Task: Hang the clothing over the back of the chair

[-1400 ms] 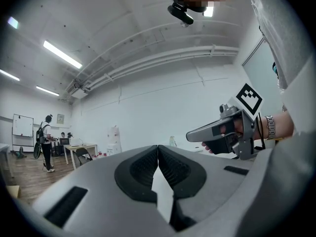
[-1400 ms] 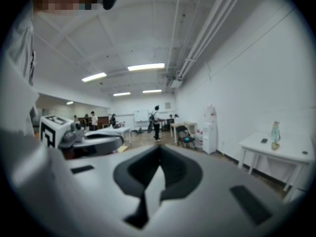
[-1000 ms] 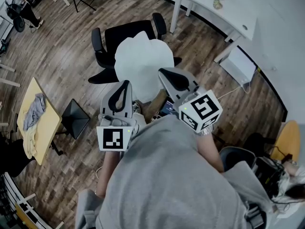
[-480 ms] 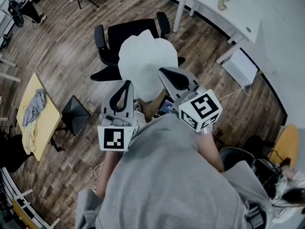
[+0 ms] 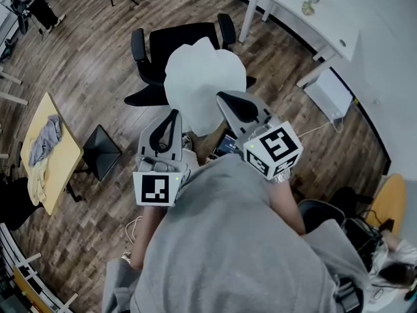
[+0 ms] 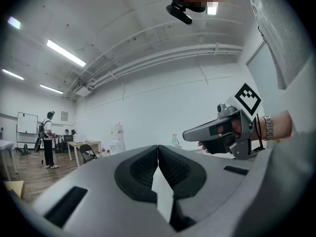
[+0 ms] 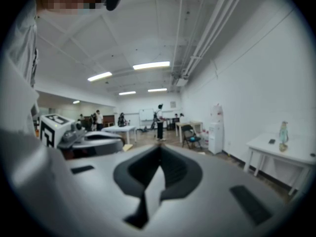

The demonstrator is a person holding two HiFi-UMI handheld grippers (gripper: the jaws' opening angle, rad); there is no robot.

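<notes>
The white clothing [image 5: 199,83] hangs spread between both grippers, above and in front of the black office chair [image 5: 176,41]. My left gripper [image 5: 174,113] is shut on the garment's near left edge, and my right gripper [image 5: 223,97] is shut on its near right edge. In the left gripper view the jaws [image 6: 158,147] meet on a strip of white cloth [image 6: 163,194], with the right gripper [image 6: 217,131] alongside. The right gripper view shows its jaws [image 7: 160,148] pinching white cloth [image 7: 154,194], the left gripper [image 7: 86,137] beside them. The chair's backrest is mostly hidden behind the cloth.
A white table [image 5: 306,15] stands at the upper right, with a white unit [image 5: 329,90] below it. A yellow table [image 5: 49,155] with grey clothes lies at the left, a black stand [image 5: 101,152] beside it. Another dark chair [image 5: 326,217] sits at the lower right. People stand far off.
Both grippers keep their place and their hold. The chair, the cloth and the floor slide slightly up and right in the head view.
</notes>
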